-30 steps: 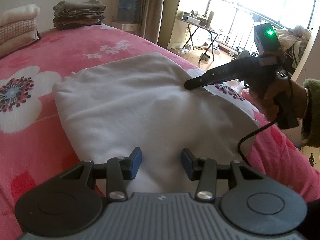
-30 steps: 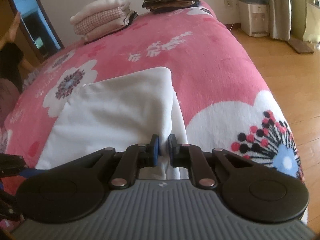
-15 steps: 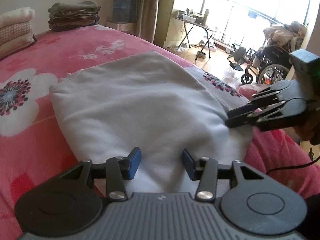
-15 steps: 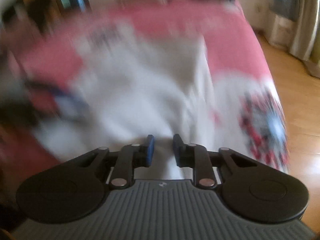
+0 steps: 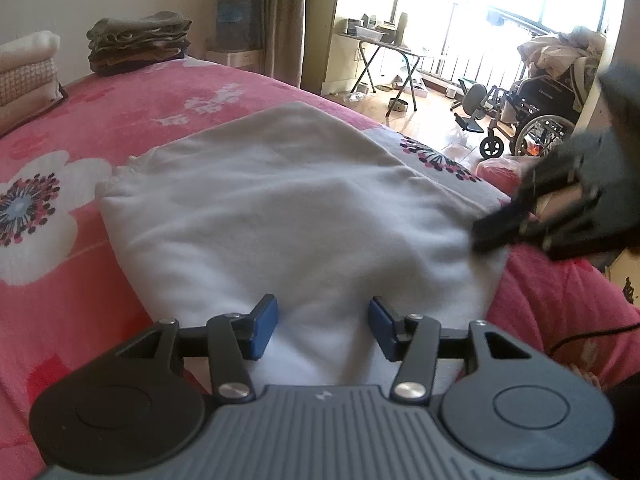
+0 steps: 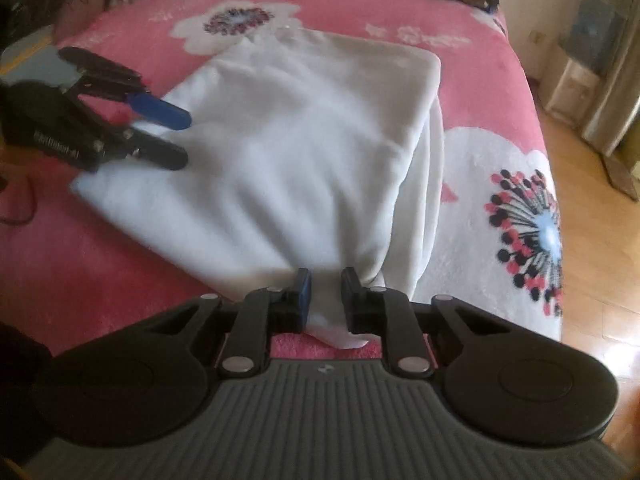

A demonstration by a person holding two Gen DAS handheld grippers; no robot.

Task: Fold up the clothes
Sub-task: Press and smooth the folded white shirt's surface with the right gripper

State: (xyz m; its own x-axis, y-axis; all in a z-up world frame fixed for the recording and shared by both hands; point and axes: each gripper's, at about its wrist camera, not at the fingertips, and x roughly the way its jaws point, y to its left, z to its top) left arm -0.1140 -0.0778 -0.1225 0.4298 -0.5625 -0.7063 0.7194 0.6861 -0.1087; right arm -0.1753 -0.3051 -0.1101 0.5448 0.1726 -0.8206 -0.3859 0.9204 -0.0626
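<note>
Two grippers work at one white garment point(image 5: 288, 216), which lies folded into a thick rectangle on a pink bed cover point(image 5: 100, 112) printed with large white flowers. Seen from the left wrist, the left gripper point(image 5: 323, 328) hangs over the near end of the cloth with its blue-padded fingers point(image 5: 262, 326) spread wide and nothing between them; the white fabric shows through the gap below. From the right wrist, the same left gripper point(image 6: 176, 136) appears at the far left edge of the garment, fingers parted, one above the other. The right gripper point(image 6: 323, 300) sits at the near corner of the garment, its fingers part way apart with a fold of white cloth running between them; whether the pads actually pinch the fabric cannot be told, as a gap shows on each side. A small tip of cloth hangs down just under the right finger. In the left wrist view the right gripper point(image 5: 500, 228) is blurred and reaches the right edge of the garment. The garment's right side drapes down in a loose double layer toward the edge of the bed. At the far end of the bed rest a pile of dark folded clothes point(image 5: 138, 42) and a pale pile point(image 5: 26, 68) beside it. A wheelchair point(image 5: 536, 120) stands on the wooden floor near the bright window.
</note>
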